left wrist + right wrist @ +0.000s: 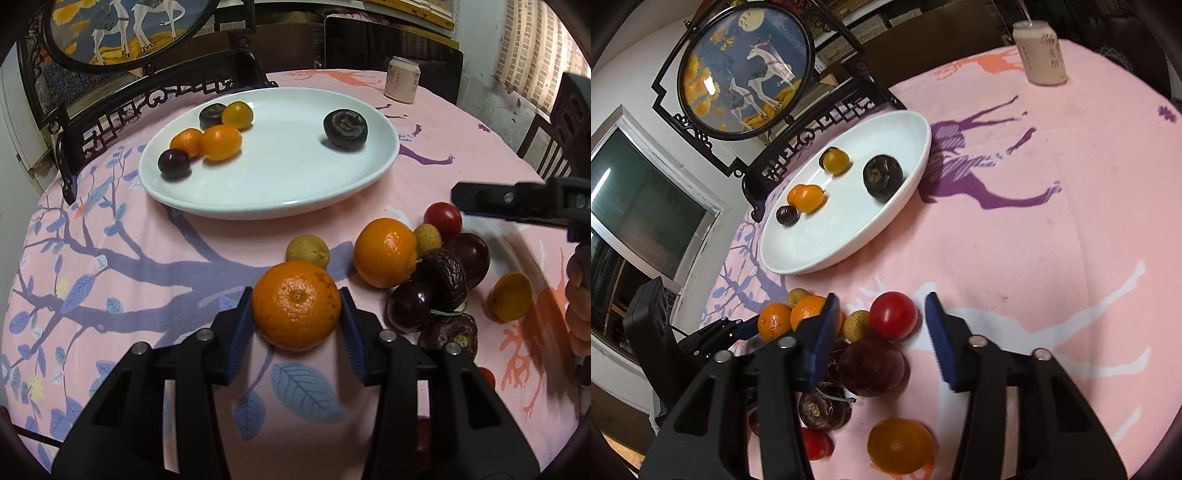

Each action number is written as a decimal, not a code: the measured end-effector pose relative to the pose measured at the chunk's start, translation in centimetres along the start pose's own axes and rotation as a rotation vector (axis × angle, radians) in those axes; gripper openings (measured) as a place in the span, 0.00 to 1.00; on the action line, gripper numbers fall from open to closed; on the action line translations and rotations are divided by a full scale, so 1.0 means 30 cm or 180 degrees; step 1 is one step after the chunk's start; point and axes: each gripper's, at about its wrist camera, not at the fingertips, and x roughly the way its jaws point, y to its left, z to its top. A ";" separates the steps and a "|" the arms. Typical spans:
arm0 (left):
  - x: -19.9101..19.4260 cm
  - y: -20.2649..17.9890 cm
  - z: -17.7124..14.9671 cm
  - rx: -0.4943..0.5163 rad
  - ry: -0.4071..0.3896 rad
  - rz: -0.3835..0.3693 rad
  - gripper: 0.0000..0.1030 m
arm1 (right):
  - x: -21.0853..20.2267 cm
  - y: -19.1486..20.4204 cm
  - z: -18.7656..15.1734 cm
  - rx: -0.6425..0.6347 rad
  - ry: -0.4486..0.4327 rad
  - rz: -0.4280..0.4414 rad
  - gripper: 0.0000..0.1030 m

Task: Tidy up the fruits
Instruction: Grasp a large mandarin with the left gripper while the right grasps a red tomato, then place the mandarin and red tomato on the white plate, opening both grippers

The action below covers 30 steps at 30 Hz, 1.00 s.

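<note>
The left gripper (296, 308) has its two blue pads pressed against either side of an orange (296, 305), clamping it just above the pink tablecloth (184, 236), on the near side of the white plate (280, 173). The right gripper (882, 325) has its jaws spread apart with nothing between them, hovering over the heap of loose fruit that lies near the plate's front rim; a red tomato (893, 315) and a dark plum (871, 366) sit below the gap, not touched by either pad. In that heap, seen from the left wrist, a second orange (385, 252) lies just right of the clamped one, with a small yellowish fruit (307, 251) between it and the plate, and wrinkled dark passion fruits (443, 277) pressed against its right side. A small yellow-orange fruit (511, 296) lies apart, further right of the heap. On the plate itself, a cluster at the left rim holds small orange fruits (221, 142), a yellow one (237, 115) and a dark round plum (174, 164), while a wrinkled dark fruit (345, 128) sits alone toward the right rim. Beyond the plate stands a pale drink can (403, 79) at the far edge of the cloth, and a round framed picture of deer (746, 70) on a black carved stand rises behind the plate's left side.
</note>
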 end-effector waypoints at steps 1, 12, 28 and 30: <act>0.000 0.002 0.001 -0.0009 0.0004 -0.0006 0.44 | 0.012 -0.001 0.000 0.0003 0.0030 -0.0005 0.46; -0.005 0.002 0.000 -0.0025 -0.0024 0.0007 0.44 | 0.055 -0.032 -0.010 0.0171 0.0180 0.0074 0.29; 0.033 0.148 0.249 -0.0648 -0.0210 0.0239 0.46 | 0.088 0.120 0.212 -0.0162 -0.0263 -0.0014 0.31; 0.032 0.157 0.242 -0.0648 -0.0238 0.0246 0.51 | 0.110 0.115 0.219 -0.0182 -0.0245 -0.0051 0.41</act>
